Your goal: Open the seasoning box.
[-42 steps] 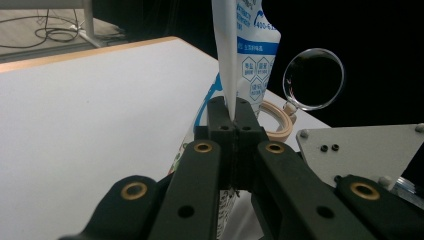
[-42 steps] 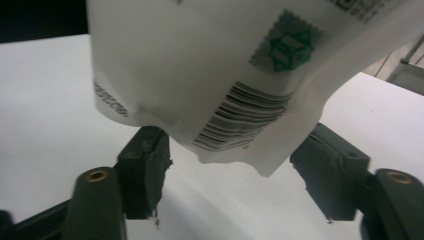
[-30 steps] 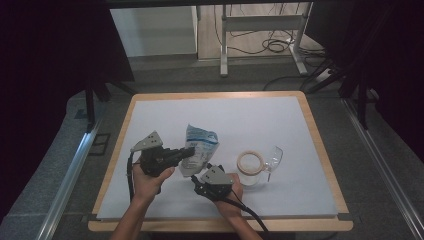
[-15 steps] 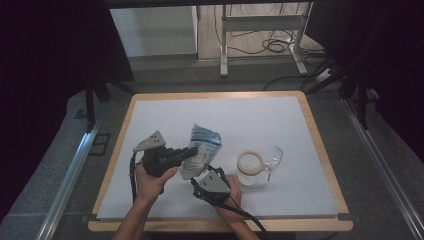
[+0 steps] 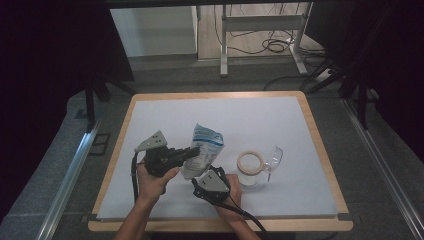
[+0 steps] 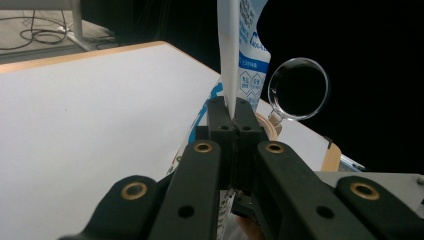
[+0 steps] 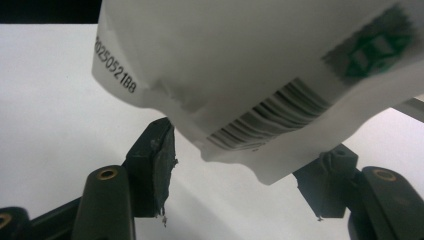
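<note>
Right gripper [image 5: 212, 176] jaws have just been opening beneath pouch [image 5: 206, 146]; left gripper [image 5: 192, 151] pinches it over white table [image 5: 280, 200]

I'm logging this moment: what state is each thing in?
Pouch: upright, lifted, pinched at its edge.
Left gripper: shut on the pouch.
Right gripper: open, jaws just opening, pouch corner between them.
Jar: upright, open.
Lid: off, beside jar.
</note>
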Demonstrator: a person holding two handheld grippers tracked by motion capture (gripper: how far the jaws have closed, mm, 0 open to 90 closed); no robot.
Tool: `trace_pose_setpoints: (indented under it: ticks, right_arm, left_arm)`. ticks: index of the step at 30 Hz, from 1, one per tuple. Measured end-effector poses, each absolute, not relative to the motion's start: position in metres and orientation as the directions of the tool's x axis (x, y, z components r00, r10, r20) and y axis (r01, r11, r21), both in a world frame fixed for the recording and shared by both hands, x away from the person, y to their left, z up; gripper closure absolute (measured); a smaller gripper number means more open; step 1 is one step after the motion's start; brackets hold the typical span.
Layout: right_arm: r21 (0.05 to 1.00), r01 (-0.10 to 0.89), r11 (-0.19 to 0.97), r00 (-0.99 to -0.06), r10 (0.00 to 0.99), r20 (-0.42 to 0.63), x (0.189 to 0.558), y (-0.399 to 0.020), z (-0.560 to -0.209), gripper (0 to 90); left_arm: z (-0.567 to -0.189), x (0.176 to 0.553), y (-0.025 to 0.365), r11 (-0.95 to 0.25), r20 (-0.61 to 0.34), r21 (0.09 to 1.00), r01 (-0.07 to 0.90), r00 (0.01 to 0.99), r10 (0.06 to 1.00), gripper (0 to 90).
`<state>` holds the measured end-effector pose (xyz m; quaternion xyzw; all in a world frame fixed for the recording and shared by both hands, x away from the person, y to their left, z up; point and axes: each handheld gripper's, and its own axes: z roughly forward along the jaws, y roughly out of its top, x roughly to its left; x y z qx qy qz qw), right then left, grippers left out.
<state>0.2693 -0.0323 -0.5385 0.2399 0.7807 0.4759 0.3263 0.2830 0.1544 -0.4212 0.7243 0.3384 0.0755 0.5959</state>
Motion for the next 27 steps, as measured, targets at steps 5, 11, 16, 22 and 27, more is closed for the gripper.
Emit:
trace_pose_setpoints:
  ticks: [5,11,16,22,27]
  right_arm:
    - [0.901,0.060,0.430,-0.661,0.693,-0.287,0.270,-0.032,-0.538,37.9]
    - [0.911,0.050,0.409,-0.661,0.698,-0.277,0.267,-0.035,-0.534,39.7]
    - [0.916,0.074,0.395,-0.674,0.697,-0.246,0.263,-0.037,-0.533,42.5]
    - [0.923,0.120,0.367,-0.668,0.717,-0.198,0.258,-0.042,-0.532,45.8]
    - [0.924,0.170,0.343,-0.664,0.733,-0.150,0.259,-0.046,-0.532,45.9]
  left_arm:
    - [-0.422,0.284,0.154,-0.056,-0.299,0.914,0.402,0.758,0.579,90.0]
    - [-0.425,0.285,0.155,-0.055,-0.303,0.910,0.410,0.751,0.587,90.0]
    - [-0.426,0.285,0.155,-0.059,-0.294,0.911,0.409,0.742,0.603,90.0]
    - [-0.427,0.285,0.153,-0.060,-0.292,0.910,0.410,0.738,0.609,90.0]
    - [-0.428,0.285,0.150,-0.062,-0.289,0.911,0.407,0.739,0.608,90.0]
